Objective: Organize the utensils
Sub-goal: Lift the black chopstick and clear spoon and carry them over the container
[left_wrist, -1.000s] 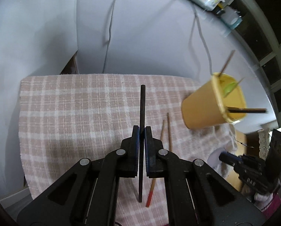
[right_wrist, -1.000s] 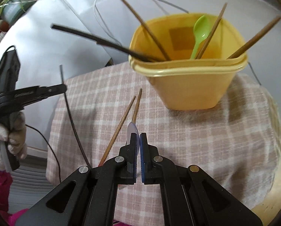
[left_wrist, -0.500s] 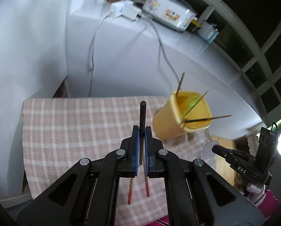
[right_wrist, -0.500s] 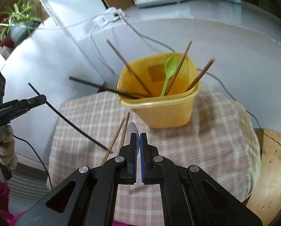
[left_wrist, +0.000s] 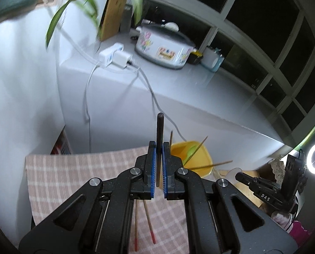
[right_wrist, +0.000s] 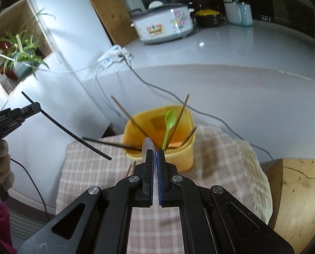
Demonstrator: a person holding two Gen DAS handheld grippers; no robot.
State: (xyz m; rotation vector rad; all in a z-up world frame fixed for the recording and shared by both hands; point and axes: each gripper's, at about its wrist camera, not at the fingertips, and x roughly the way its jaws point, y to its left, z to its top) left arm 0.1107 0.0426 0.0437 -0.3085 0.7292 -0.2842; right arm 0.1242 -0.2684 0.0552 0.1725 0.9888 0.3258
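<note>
Gripping a black chopstick (right_wrist: 58,122), the left gripper (right_wrist: 33,108) shows part of a printed label that is too blurred to read. The yellow cup (right_wrist: 172,154) stands on the checked cloth (right_wrist: 221,158) with a green spoon (right_wrist: 169,124) and several chopsticks inside. The right gripper (right_wrist: 154,158) pinches a translucent spoon (right_wrist: 147,146) just before it. 2 red-tipped chopsticks (left_wrist: 149,222) lie on the cloth. "DAS" marks the right tool in the left view.
</note>
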